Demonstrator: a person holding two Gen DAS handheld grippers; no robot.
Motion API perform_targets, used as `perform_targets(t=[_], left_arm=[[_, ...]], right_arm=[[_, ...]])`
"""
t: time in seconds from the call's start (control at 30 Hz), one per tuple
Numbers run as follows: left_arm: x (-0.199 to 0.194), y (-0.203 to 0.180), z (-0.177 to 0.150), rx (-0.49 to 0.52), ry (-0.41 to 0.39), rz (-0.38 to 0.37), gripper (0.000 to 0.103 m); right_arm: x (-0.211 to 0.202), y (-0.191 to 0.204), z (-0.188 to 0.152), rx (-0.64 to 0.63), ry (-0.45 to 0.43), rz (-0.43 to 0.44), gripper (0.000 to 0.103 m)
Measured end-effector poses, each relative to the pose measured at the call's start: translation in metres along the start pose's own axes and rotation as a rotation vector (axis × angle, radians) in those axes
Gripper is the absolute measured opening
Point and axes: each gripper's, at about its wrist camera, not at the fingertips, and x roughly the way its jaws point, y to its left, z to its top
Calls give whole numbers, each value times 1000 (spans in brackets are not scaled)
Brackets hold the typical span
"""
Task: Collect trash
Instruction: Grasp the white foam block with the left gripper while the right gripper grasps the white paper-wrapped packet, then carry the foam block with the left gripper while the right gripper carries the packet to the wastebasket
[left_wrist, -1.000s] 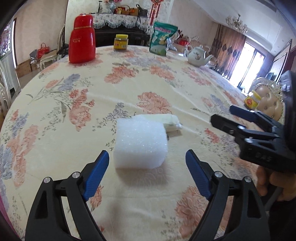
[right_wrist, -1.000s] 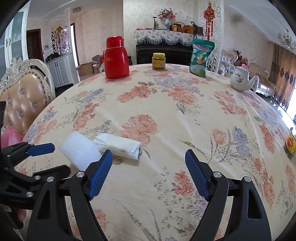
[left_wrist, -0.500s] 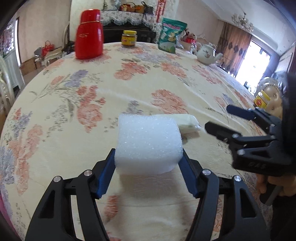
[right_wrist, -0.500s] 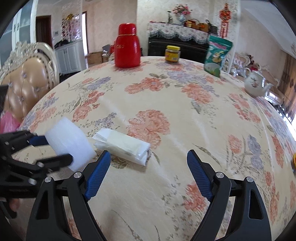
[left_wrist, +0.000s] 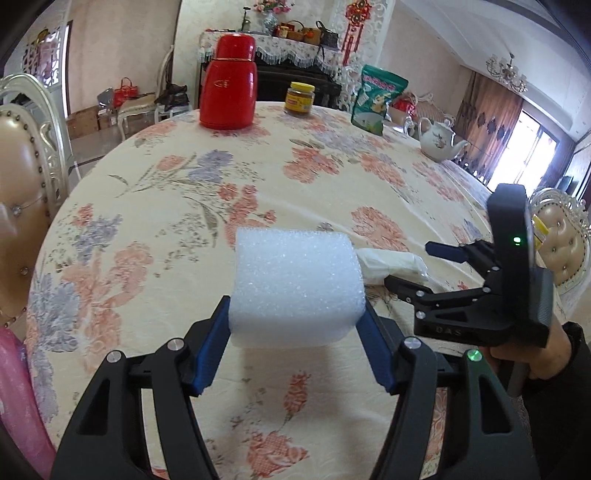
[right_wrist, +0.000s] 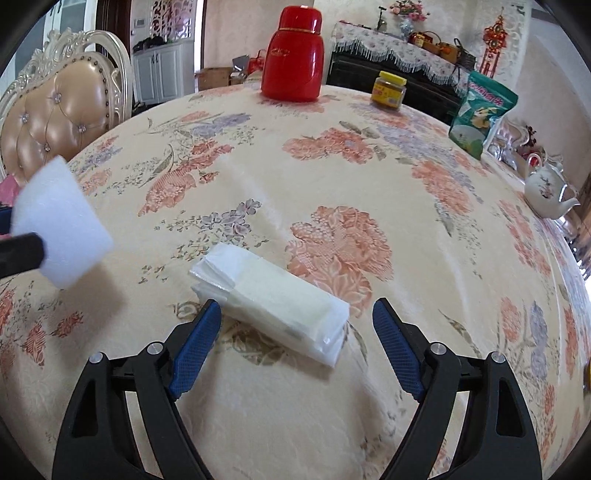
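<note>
My left gripper (left_wrist: 293, 354) is shut on a white foam block (left_wrist: 295, 284) and holds it lifted above the floral tablecloth; the block also shows at the left edge of the right wrist view (right_wrist: 59, 221). A flat clear plastic packet (right_wrist: 273, 299) lies on the cloth. My right gripper (right_wrist: 295, 347) is open, its blue fingers on either side of the packet's near end, not touching it. In the left wrist view the right gripper (left_wrist: 417, 266) sits at the right, beside the packet (left_wrist: 391, 264).
A round table with floral cloth (right_wrist: 369, 177) carries a red thermos (right_wrist: 293, 62), a yellow-lidded jar (right_wrist: 388, 90), a green snack bag (right_wrist: 480, 110) and a white teapot (right_wrist: 546, 192) at its far side. A padded chair (right_wrist: 55, 110) stands at left.
My left gripper closed on the foam block and lifted it off the table. My right gripper moved forward to straddle the plastic packet, still open.
</note>
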Motion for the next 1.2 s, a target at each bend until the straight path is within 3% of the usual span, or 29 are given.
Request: perform_targets(t=[0.23,0.47,0.77,1.2], left_arm=[[-11,11,-1,-14,-15,13,64],[-17,16,-3,-26,-25,19,64],[-38,27,-5,-44,-60,34,64],[-91,64,-20,-92,-129,87,64]], right_arm=[[16,-2,7,45,41,34,49],[15,-2,8,78,30,45,43],[-14,17,8,105,-39,74,42],[-73,80,20,66,-148,131,42]])
